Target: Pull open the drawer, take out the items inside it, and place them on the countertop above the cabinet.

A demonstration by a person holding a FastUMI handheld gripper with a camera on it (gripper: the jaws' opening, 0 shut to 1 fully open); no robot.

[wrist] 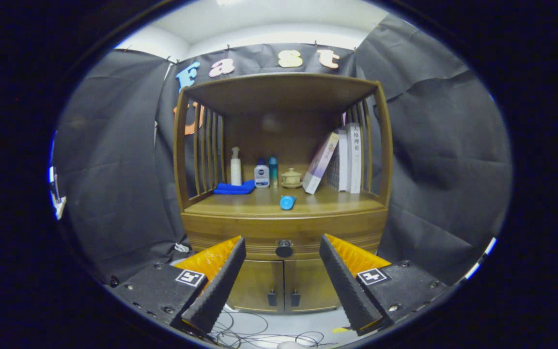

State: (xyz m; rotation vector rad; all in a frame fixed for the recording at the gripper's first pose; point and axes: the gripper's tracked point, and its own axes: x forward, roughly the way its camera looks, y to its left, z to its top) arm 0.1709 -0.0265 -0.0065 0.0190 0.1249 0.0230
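A wooden cabinet [284, 228] stands ahead of me. Its drawer [240, 238] is shut, with a dark round knob [284, 248] at the middle of its front. My gripper [283, 247] is open and holds nothing; the knob sits between the two fingertips but well beyond them. On the countertop [240, 206] above the drawer lies a small blue object [287, 202] near the front edge. The drawer's inside is hidden.
At the back of the countertop stand a white pump bottle [235, 167], a folded blue cloth [234, 188], two small bottles [261, 175], a lidded ceramic jar [291, 178] and leaning books [347, 157]. Two lower doors [284, 286] sit under the drawer. Cables [259, 332] lie on the floor.
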